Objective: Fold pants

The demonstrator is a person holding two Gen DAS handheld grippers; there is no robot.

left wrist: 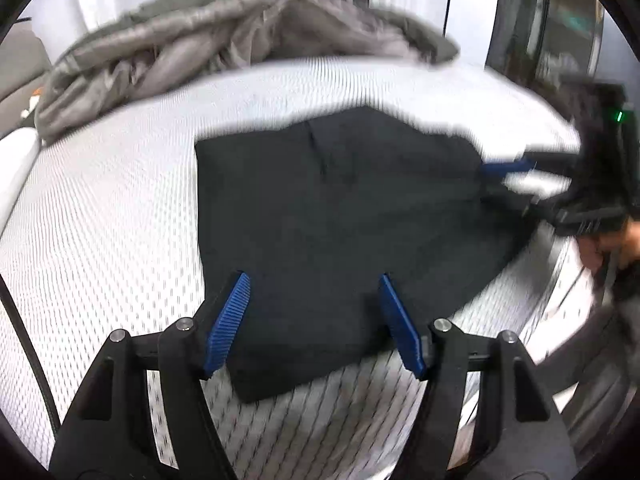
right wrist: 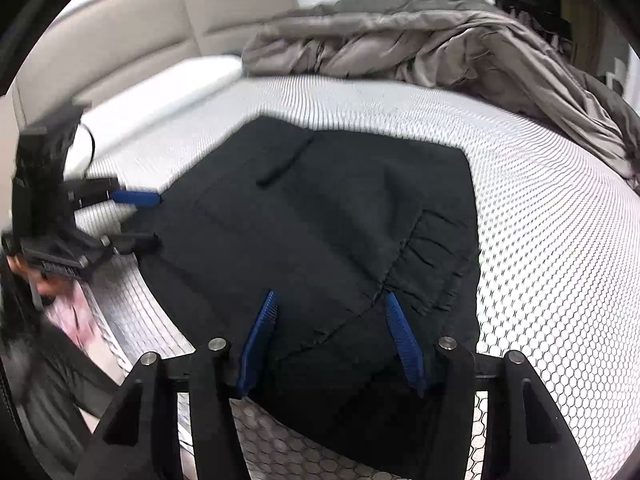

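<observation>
Mattress [left wrist: 120,208] carries pants [left wrist: 340,208] folded into a compact block near its front edge. Left gripper [left wrist: 314,320] and right gripper [right wrist: 332,336] both gape, holding nothing; probably just a final tidy left.

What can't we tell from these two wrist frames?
- Pants: how many layers are folded; the black cloth shows little detail in either view.
- Right tongs: motion-blurred in the left wrist view, so contact with the pants' edge is unclear.
- Left tongs: blurred in the right wrist view, same doubt.
- Grey duvet: its far side is cut off by the fisheye edge.
</observation>
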